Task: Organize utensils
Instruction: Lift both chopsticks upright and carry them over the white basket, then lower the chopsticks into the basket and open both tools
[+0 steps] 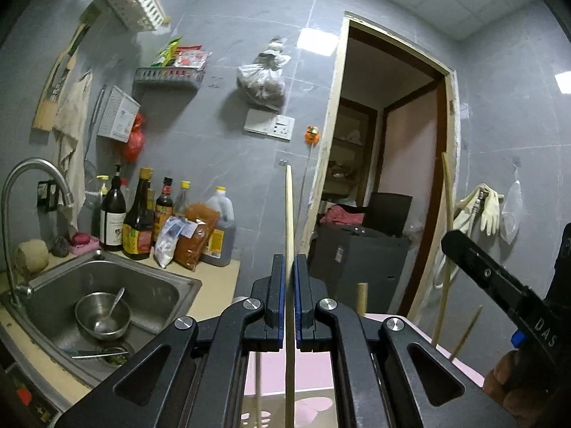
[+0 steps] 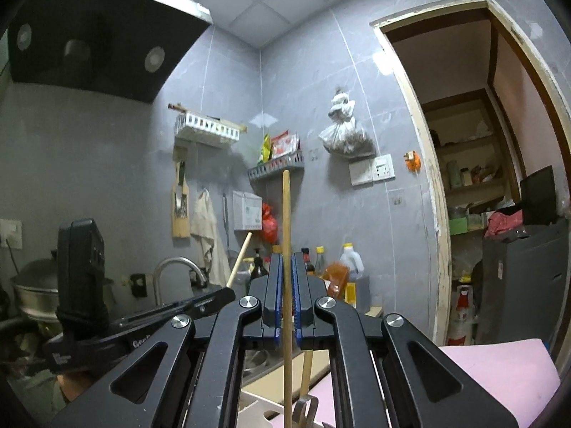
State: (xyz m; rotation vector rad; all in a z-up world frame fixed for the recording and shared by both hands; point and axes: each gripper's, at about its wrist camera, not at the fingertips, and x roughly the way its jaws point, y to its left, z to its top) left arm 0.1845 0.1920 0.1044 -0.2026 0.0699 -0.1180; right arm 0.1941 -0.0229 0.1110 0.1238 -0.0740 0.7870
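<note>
My left gripper is shut on a pale chopstick that stands upright between its blue pads, its lower end reaching down toward a pink holder below. My right gripper is shut on a darker wooden chopstick, also upright. The right gripper shows at the right edge of the left wrist view, holding its stick. The left gripper's body shows at the left of the right wrist view with its stick. A pink and white utensil holder sits below, with another wooden handle in it.
A steel sink holds a bowl with a spoon, under a curved tap. Sauce bottles and a chilli bag stand on the counter by the grey tiled wall. A doorway opens right. A range hood hangs upper left.
</note>
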